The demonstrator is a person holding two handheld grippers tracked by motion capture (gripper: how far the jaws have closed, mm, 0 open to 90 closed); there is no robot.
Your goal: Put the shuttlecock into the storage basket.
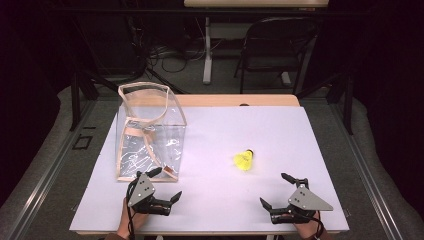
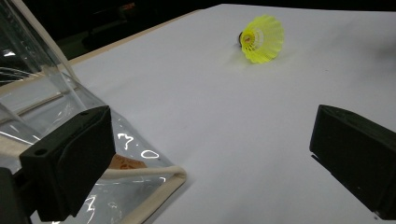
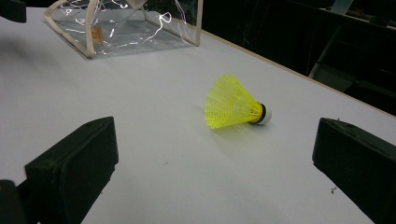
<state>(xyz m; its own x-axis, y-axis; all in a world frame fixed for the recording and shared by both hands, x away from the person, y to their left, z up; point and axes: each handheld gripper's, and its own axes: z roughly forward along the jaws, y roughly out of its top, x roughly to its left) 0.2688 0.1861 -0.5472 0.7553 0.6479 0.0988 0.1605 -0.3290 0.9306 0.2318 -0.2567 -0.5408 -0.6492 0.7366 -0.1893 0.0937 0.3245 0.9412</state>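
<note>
Near the middle of the white worktop [image 1: 280, 130] lies a yellow mesh-skirted plastic shuttlecock [image 1: 244, 159] on its side, well apart from both your grippers. Your right gripper [image 1: 278, 191] has its fingers spread wide and empty; seen along it, the shuttlecock sits ahead between them, long axis crosswise, cork to the right. Your left gripper [image 1: 167, 184], fingers likewise spread and empty, rests just beside the clear soft-plastic bag with tan trim [image 1: 150, 132]. Judgement: right hand looks slightly nearer and better lined up.
</note>
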